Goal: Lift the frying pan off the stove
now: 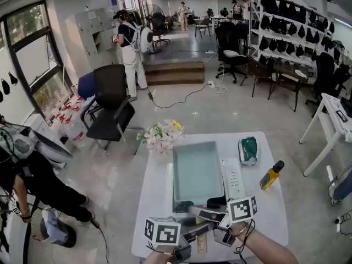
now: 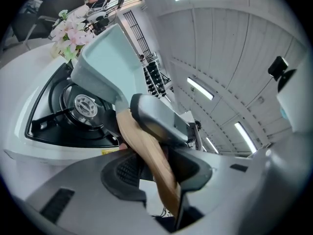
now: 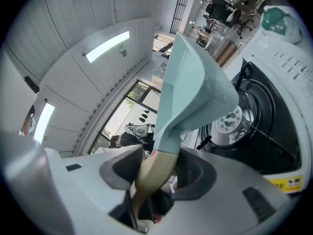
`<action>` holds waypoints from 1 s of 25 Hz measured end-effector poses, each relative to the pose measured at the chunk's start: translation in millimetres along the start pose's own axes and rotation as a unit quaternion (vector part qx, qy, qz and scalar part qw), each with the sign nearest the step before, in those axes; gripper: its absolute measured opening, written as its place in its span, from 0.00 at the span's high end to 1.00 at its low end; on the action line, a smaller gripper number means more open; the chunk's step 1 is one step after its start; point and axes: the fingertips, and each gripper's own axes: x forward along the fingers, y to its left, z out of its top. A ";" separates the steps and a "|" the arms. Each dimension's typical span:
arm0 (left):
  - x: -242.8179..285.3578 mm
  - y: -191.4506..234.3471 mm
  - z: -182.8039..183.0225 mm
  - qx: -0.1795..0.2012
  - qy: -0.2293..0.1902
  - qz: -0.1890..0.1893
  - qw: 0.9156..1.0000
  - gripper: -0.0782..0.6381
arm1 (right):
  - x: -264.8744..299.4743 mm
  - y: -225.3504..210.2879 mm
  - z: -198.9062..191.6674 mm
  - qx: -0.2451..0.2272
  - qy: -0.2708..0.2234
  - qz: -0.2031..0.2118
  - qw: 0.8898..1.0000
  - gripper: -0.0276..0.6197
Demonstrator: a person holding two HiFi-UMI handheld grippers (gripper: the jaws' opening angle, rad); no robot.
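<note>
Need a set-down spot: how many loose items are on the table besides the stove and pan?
3: flowers at far left corner, a green-and-white bag far right, a yellow bottle by the right edge. The pan may hide more.

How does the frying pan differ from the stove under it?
The frying pan is pale teal; the stove is white with a black top. The frying pan is raised clear of the burner, its wooden handle clamped by the left gripper and right gripper; the stove rests flat on the table. Both are squarish.
</note>
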 end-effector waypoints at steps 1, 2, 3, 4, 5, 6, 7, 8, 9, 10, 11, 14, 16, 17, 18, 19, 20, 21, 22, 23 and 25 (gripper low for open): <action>-0.1 -2.7 0.8 0.006 -0.002 -0.001 1.000 0.68 | -1.0 2.8 0.8 -0.005 -0.002 0.000 1.000 0.66; -0.4 -5.4 1.8 0.012 -0.004 -0.001 1.000 0.68 | -1.9 5.4 1.5 -0.010 -0.003 0.001 1.000 0.66; -1.1 -7.7 3.0 0.019 -0.005 -0.001 1.000 0.68 | -2.4 8.0 2.2 -0.015 -0.005 0.001 1.000 0.66; -2.1 -9.6 3.8 0.026 -0.006 -0.001 1.000 0.68 | -2.5 10.8 3.3 -0.020 -0.007 0.002 1.000 0.66; -3.2 -11.4 4.3 0.033 -0.006 -0.001 0.999 0.68 | -2.4 14.0 4.6 -0.026 -0.009 0.002 1.000 0.66; -4.3 -13.6 5.1 0.040 -0.005 -0.002 0.999 0.68 | -2.4 17.4 5.9 -0.031 -0.011 0.003 0.999 0.66; -5.2 -16.3 6.3 0.048 -0.005 -0.002 0.999 0.68 | -2.6 20.6 6.7 -0.035 -0.012 0.004 0.999 0.66; -6.0 -19.2 7.7 0.055 -0.005 -0.002 0.998 0.68 | -3.1 23.4 7.2 -0.037 -0.012 0.004 0.999 0.66; -6.9 -21.9 9.1 0.062 -0.005 -0.002 0.998 0.68 | -3.4 26.1 8.0 -0.041 -0.013 0.004 0.999 0.66; -7.9 -24.2 10.7 0.068 -0.006 -0.003 0.998 0.68 | -3.4 28.7 9.3 -0.045 -0.014 0.004 0.999 0.66; -9.1 -26.2 12.6 0.072 -0.007 -0.004 0.997 0.68 | -2.9 31.4 11.2 -0.050 -0.015 0.004 0.999 0.66; -11.4 -31.9 18.5 0.085 -0.011 -0.008 0.996 0.68 | -1.9 39.5 17.4 -0.062 -0.020 0.005 0.998 0.66; -11.0 -36.0 21.1 0.092 -0.013 -0.009 0.996 0.68 | -3.7 44.0 20.8 -0.070 -0.022 0.006 0.997 0.66; -10.5 -38.0 21.9 0.096 -0.014 -0.009 0.995 0.68 | -5.0 46.0 22.0 -0.072 -0.024 0.006 0.997 0.66; -10.0 -40.1 22.3 0.100 -0.015 -0.010 0.995 0.68 | -6.4 47.9 23.0 -0.075 -0.026 0.007 0.997 0.66; -9.8 -42.1 22.7 0.103 -0.016 -0.011 0.994 0.68 | -7.6 49.9 23.6 -0.078 -0.028 0.007 0.997 0.66; -9.8 -44.1 23.0 0.107 -0.017 -0.012 0.994 0.68 | -8.5 52.0 24.2 -0.082 -0.029 0.007 0.996 0.66; -10.2 -45.8 23.5 0.111 -0.017 -0.013 0.994 0.68 | -9.0 53.8 24.8 -0.087 -0.029 0.006 0.996 0.66; -10.8 -47.2 24.3 0.114 -0.018 -0.014 0.993 0.68 | -9.2 55.4 25.5 -0.092 -0.029 0.005 0.995 0.66; -11.6 -48.4 25.3 0.116 -0.019 -0.015 0.993 0.68 | -9.0 56.8 26.5 -0.096 -0.029 0.004 0.995 0.66; -13.4 -50.2 27.8 0.121 -0.021 -0.016 0.992 0.68 | -8.0 59.6 28.7 -0.101 -0.031 0.003 0.994 0.66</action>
